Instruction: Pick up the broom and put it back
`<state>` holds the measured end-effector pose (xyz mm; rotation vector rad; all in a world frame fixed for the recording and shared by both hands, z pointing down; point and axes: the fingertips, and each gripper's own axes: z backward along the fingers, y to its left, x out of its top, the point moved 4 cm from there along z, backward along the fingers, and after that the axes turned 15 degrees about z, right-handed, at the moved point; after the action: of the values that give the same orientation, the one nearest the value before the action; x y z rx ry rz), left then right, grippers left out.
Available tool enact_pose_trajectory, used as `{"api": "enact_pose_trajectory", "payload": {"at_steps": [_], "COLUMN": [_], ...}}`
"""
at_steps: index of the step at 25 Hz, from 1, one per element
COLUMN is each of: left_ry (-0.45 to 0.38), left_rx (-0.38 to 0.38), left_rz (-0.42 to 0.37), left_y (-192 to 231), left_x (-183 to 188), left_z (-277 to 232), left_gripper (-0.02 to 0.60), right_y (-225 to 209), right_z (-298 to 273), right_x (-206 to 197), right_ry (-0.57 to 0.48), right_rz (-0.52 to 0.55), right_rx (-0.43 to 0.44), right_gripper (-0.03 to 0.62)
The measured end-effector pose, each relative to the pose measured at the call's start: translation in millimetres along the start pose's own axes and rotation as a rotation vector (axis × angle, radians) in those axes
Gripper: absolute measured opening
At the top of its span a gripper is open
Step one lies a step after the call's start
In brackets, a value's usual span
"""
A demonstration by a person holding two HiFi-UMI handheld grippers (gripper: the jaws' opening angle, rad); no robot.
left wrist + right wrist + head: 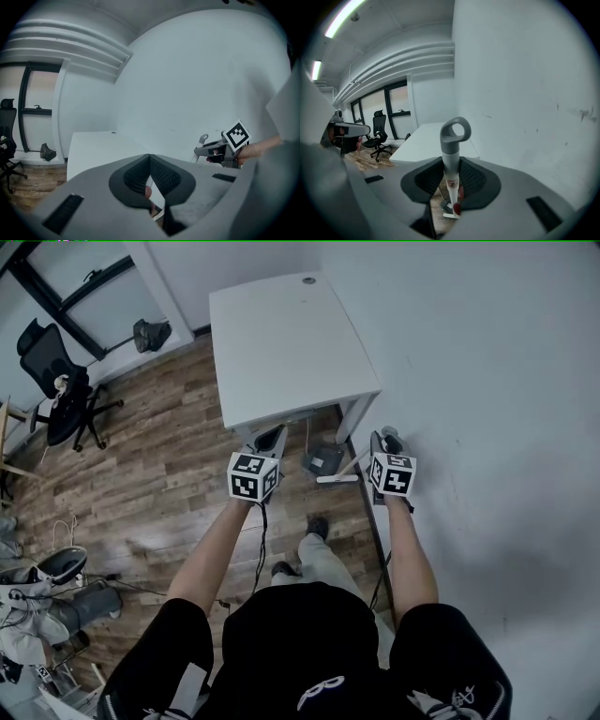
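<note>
The broom has a white pole and a grey loop handle. It stands upright between the pads of my right gripper, which is shut on the pole just under the handle. Its small white head hangs near the wooden floor. In the head view my right gripper is close to the white wall, and the broom's head shows below the table's corner. My left gripper is level with it to the left, in front of the table's edge. Its jaws meet at the tips with nothing between them.
A white table stands just ahead against the white wall. A grey object lies on the floor under the table's near corner. A black office chair and a dark bag are at the far left, with cluttered gear at the lower left.
</note>
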<state>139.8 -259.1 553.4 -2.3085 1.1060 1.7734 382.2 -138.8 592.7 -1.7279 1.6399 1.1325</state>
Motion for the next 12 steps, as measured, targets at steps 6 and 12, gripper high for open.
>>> {"api": "enact_pose_trajectory", "payload": {"at_steps": [6,12], "left_ry": [0.017,0.039], "left_rx": [0.004,0.022], "left_rz": [0.008,0.017], "left_y": [2.0,15.1], "left_x": [-1.7,-2.3], "left_z": [-24.8,-37.7], "left_gripper": [0.006,0.006], "right_y": [-12.7,-16.1], "right_z": [-26.2,-52.8], "right_x": [-1.8,-2.3], "right_ry": [0.018,0.046], "right_rz": [0.002,0.005], "right_rx": [0.009,0.016], "right_gripper": [0.112,0.112]}}
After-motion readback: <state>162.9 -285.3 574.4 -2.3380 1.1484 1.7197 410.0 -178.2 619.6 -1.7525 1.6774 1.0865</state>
